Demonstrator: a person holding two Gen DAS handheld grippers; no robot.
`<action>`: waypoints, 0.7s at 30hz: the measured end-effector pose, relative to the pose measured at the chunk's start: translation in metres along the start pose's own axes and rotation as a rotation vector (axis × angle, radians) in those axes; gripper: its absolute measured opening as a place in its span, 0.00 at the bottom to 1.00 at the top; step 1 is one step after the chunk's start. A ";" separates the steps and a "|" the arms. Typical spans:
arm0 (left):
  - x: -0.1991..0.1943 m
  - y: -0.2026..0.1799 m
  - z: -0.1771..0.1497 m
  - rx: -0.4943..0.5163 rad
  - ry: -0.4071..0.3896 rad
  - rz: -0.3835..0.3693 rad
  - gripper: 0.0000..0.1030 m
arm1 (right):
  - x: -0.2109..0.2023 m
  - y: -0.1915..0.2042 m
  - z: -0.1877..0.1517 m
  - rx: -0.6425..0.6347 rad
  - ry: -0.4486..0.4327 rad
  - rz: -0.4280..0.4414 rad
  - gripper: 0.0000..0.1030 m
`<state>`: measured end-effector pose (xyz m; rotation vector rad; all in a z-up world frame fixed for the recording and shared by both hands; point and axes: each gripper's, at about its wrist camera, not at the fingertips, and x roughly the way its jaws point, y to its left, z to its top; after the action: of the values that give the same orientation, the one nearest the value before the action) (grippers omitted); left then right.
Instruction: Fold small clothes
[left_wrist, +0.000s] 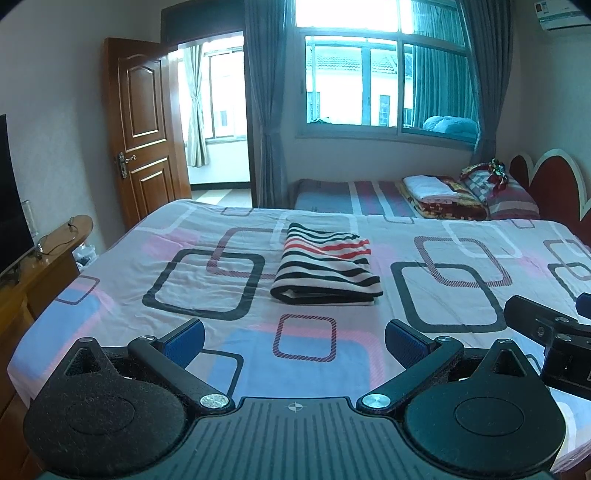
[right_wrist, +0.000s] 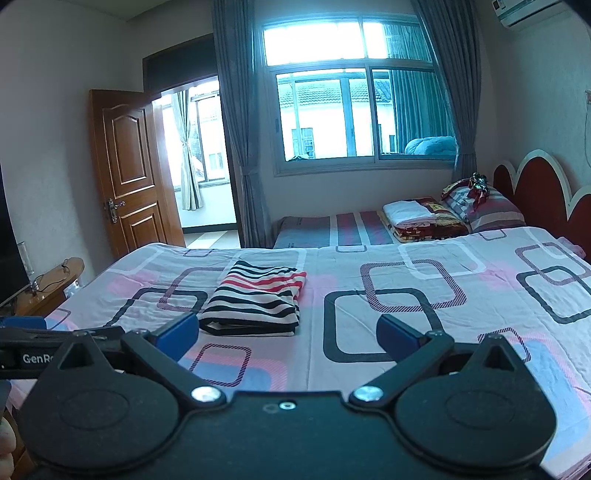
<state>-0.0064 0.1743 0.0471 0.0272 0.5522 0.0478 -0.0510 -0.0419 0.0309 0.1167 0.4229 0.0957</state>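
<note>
A striped garment (left_wrist: 327, 267) in black, white and red lies folded in a neat rectangle on the bed (left_wrist: 129, 280); in the right wrist view it (right_wrist: 258, 299) sits ahead and to the left. My left gripper (left_wrist: 293, 341) is open and empty, held above the bed short of the garment. My right gripper (right_wrist: 288, 334) is open and empty, also short of the garment and to its right. The right gripper's body shows at the right edge of the left wrist view (left_wrist: 554, 332).
The bed sheet (right_wrist: 424, 295) has a pattern of rounded squares. A second bed (left_wrist: 369, 194) with folded blankets (left_wrist: 439, 195) stands beyond. A wooden desk (left_wrist: 40, 266) is at the left, an open door (left_wrist: 144, 129) behind it, a red headboard (right_wrist: 546, 192) at the right.
</note>
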 end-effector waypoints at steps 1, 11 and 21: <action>0.000 0.000 0.000 -0.001 0.002 0.000 1.00 | 0.001 0.000 0.000 0.000 0.002 0.001 0.99; 0.003 0.004 -0.001 -0.004 0.008 0.001 1.00 | 0.003 0.003 0.001 -0.006 0.004 0.014 0.99; 0.006 0.006 0.000 -0.009 0.008 0.004 1.00 | 0.006 0.003 0.000 -0.003 0.012 0.007 0.99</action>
<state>-0.0018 0.1804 0.0446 0.0196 0.5597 0.0538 -0.0456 -0.0386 0.0292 0.1149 0.4343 0.1042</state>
